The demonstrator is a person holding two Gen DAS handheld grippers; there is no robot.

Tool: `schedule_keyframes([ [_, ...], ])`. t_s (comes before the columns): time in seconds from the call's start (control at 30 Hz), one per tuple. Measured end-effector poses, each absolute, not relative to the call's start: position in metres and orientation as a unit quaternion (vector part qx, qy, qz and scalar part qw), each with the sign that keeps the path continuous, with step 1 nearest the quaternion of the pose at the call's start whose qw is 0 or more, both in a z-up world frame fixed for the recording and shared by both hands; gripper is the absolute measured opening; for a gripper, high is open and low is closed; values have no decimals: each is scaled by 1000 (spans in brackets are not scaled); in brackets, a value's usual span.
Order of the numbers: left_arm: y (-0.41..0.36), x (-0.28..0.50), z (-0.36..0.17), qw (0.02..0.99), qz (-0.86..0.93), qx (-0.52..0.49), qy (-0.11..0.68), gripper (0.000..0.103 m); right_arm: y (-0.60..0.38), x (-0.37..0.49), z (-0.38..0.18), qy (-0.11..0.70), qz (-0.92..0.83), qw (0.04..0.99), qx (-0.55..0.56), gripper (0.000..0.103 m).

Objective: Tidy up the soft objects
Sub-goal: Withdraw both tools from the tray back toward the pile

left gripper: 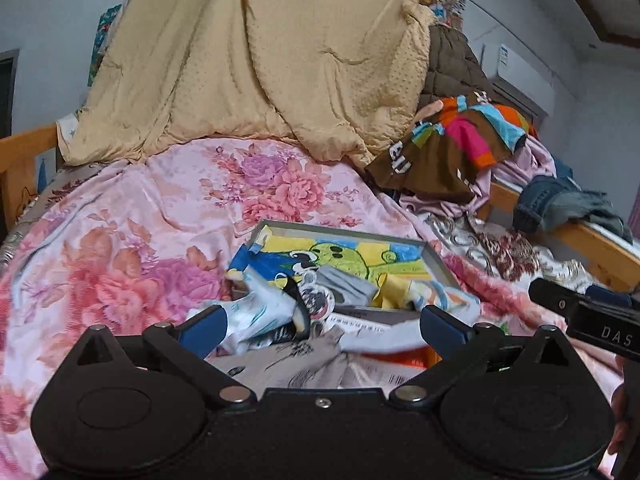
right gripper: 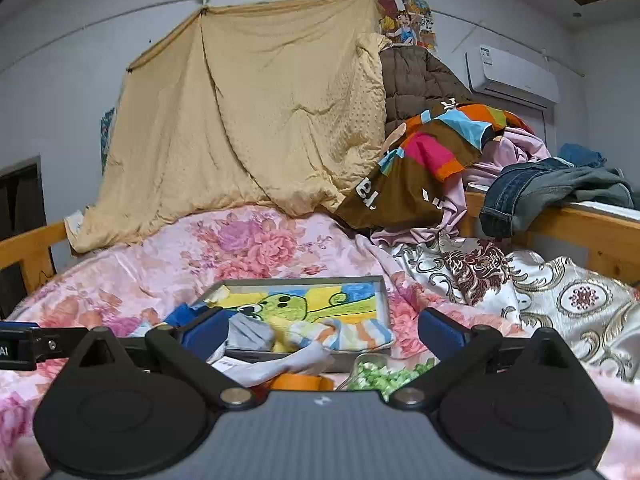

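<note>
A shallow grey tray (right gripper: 385,300) with a cartoon-printed liner lies on the bed's pink floral quilt (left gripper: 132,216), holding small soft pieces: a grey sock (right gripper: 250,332), a yellow cloth (left gripper: 390,292) and a striped sock (right gripper: 360,332) draped over its near rim. More socks (left gripper: 264,316) spill over the tray's corner at 7 o'clock. Bare quilt spreads from 9 to 12 o'clock of the tray; toward 2 o'clock a clothes heap (right gripper: 440,152) crowds the wooden bed rail (right gripper: 600,236). The left gripper (left gripper: 320,326) hovers at the tray's near edge, jaws spread wide, released, gripping nothing. The right gripper (right gripper: 320,330) likewise has wide, released jaws, with the socks between them.
</note>
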State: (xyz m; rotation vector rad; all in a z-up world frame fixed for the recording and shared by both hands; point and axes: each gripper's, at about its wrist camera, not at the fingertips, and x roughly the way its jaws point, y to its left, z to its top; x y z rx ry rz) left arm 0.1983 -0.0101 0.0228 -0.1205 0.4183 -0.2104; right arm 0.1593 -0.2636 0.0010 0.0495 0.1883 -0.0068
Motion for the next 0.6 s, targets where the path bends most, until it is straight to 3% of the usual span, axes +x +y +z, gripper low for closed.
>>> schedule_keyframes([
  [0.6, 20, 161, 15, 955, -151, 34, 251, 102, -213, 124, -31, 149, 56, 987, -18, 103],
])
